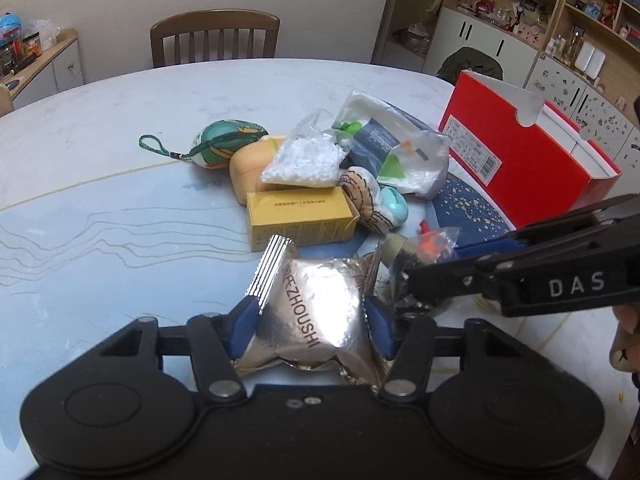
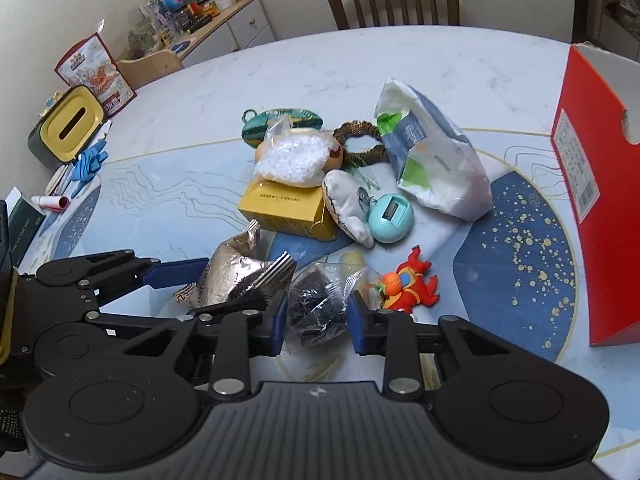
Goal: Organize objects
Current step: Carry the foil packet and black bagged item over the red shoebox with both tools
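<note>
The red box (image 1: pixel 516 152) stands open at the far right of the table (image 1: pixel 120 160); its inside is hidden. The left gripper (image 1: pixel 312 320) tilts down and squeezes the silver packet (image 1: pixel 316 304) (shiny, crinkly). Just beside it, the right gripper (image 2: pixel 318 316) pinches a clear bag of black bits (image 2: pixel 316 304).

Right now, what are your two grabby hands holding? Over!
Left gripper shut on silver foil packet. Right gripper shut on clear bag of dark bits. Red box open, path clear.
</note>
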Demonstrator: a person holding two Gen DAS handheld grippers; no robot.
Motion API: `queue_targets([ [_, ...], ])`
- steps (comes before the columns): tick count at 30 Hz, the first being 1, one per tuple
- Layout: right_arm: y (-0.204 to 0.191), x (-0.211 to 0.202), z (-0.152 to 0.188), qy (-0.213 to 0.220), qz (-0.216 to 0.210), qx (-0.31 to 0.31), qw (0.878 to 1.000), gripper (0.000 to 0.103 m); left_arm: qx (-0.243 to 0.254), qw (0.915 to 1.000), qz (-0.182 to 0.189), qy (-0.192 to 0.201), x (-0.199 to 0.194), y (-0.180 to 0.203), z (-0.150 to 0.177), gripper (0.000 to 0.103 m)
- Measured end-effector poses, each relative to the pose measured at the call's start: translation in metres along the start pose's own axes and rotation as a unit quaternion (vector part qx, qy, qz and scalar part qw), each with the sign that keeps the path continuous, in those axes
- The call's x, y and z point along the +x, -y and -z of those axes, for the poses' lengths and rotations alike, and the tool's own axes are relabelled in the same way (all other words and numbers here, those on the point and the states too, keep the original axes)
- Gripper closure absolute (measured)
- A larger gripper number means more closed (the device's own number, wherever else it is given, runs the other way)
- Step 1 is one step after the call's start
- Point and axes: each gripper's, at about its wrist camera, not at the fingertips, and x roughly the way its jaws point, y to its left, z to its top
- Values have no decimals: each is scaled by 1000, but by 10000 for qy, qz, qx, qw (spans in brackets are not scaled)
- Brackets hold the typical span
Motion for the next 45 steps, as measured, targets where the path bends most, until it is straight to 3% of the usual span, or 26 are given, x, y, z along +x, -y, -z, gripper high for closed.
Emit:
queue_targets([
  [12, -4, -50, 0, 423, 91, 28, 9991, 76, -268, 9996, 86, 2, -28, 3, -7, 49],
  [22, 26, -122, -8, 1055, 387, 256, 9933, 76, -20, 9973, 455, 578, -69, 44, -62, 49],
  [30, 84, -168, -14, 1440, 696, 333, 9866, 76, 411, 9939, 627, 808, -65, 112, -104, 49],
  [38, 160, -194, -20, 1574, 1015, 466, 9812, 76, 587, 9928, 738, 742, -38, 181, -138, 49],
  [45, 219, -190, -25, 1448, 1234, 515, 9804, 76, 516, 9938, 861, 484, 0, 228, -162, 49],
])
